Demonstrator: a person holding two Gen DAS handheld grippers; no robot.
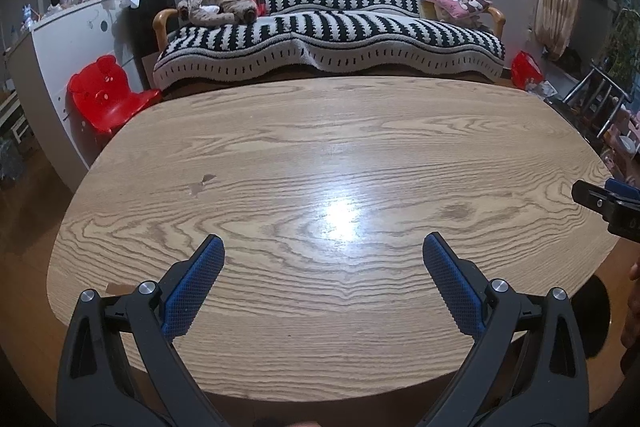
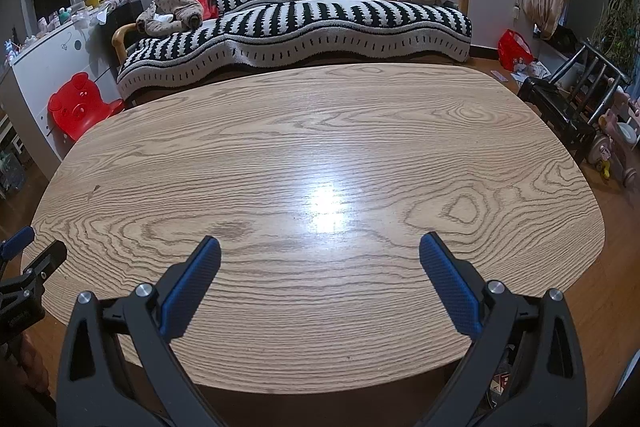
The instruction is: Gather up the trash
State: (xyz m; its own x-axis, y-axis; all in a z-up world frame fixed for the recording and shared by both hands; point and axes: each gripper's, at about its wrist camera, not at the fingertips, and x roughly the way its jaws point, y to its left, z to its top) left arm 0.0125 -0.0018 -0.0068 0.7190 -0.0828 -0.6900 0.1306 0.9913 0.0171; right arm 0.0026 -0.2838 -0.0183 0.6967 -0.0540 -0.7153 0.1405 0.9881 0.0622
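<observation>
My left tool (image 1: 323, 247) hangs low over the near edge of the desk (image 1: 320, 155), pointing straight across it toward the sofa (image 1: 328, 27). Its 2 blue pads (image 1: 192, 287) are spread wide with nothing between them. My right tool (image 2: 320, 247) sits level with it, aimed the same way, its pads (image 2: 448, 283) just as wide apart and just as empty. Each tool shows at the edge of the other's view, so I hold them side by side, a little apart, both above the wood without touching it. I see no trash on the desk top from either camera. A red chair (image 1: 106, 95) stands on the floor past the desk's far left corner, and a red bag (image 2: 514, 49) lies by the curtain.
</observation>
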